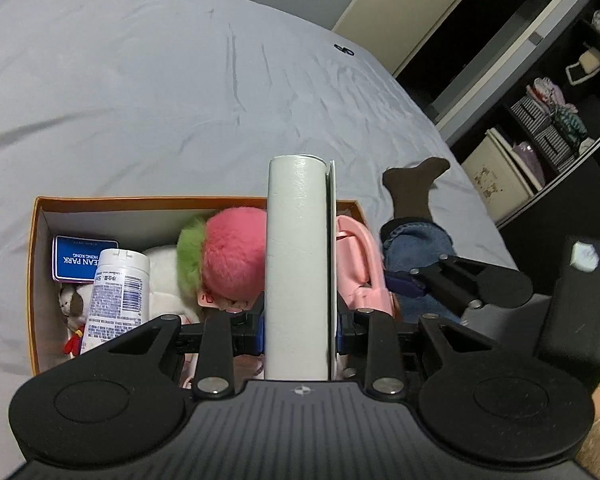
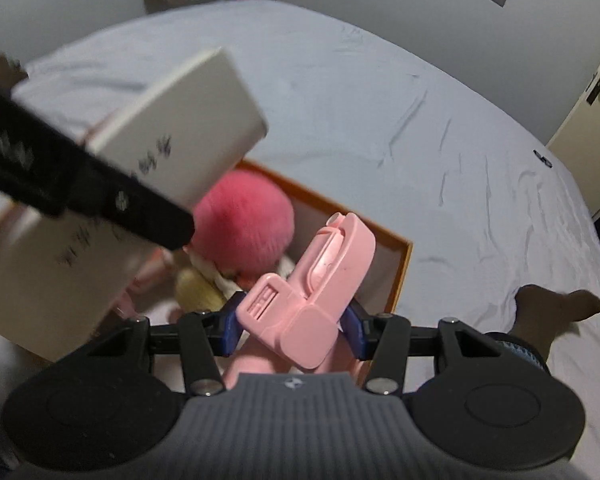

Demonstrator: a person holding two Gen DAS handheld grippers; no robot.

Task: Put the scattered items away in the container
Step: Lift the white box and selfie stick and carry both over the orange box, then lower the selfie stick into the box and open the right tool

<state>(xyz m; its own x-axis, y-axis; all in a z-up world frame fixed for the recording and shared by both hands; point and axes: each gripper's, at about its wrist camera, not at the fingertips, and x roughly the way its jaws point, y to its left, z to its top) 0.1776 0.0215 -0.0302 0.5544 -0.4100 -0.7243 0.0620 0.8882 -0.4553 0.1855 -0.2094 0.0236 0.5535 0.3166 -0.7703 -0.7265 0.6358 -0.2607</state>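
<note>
The left gripper [image 1: 300,332] clamps a white book [image 1: 298,264] and the right gripper [image 2: 290,328] a pink gadget [image 2: 320,280], both above the orange box [image 1: 100,201], gadget at the book's three o'clock.

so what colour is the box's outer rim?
Orange on the box, white inside; clearest in the left wrist view.

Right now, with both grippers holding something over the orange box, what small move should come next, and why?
Probably lower the right gripper a little and let go. Its pads are clamped on the pink plastic gadget, which hangs over the near right corner of the orange box, beside the pink plush. The left gripper holds the white book upright over the box middle, so that can follow.
</note>
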